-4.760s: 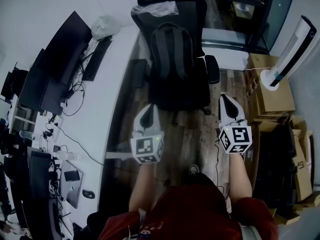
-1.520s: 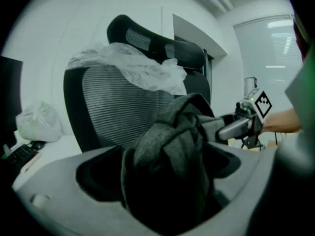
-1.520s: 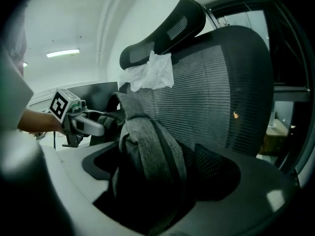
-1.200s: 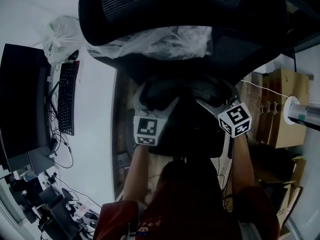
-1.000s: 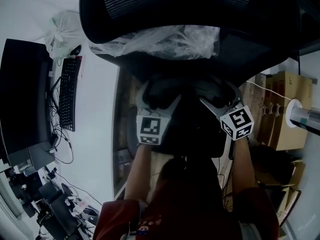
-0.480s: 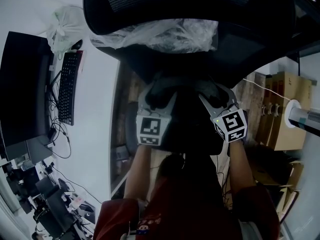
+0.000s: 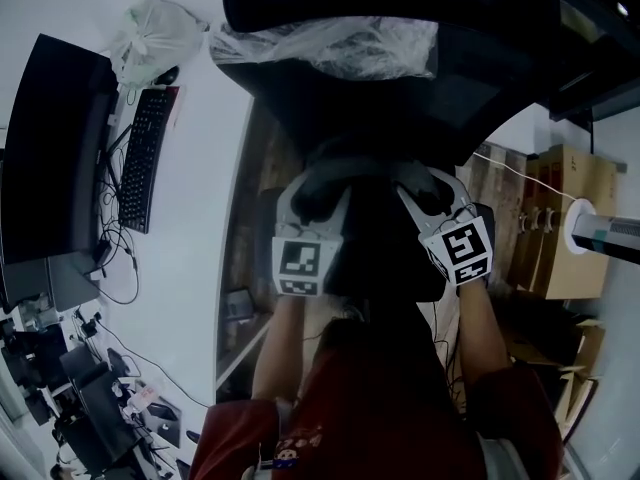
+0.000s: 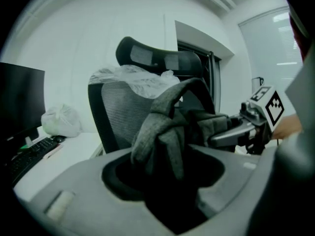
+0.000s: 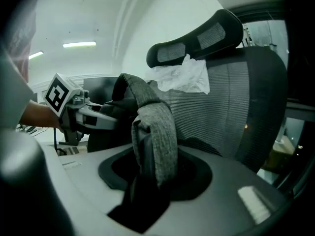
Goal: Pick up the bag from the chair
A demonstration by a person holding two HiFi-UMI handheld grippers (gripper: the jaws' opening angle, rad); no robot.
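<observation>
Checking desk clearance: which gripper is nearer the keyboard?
Left. The left gripper is right of the keyboard; the right gripper is farther right, past the bag. Both grippers' jaws have just been closing on the bag.

Chair: plastic sheet draped over backrest. Desk: keyboard.

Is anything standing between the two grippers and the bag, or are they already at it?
Nothing visible does. The left gripper and the right gripper have just been closing their jaws, and each grips a grey strap of the bag, in front of the chair.
</observation>
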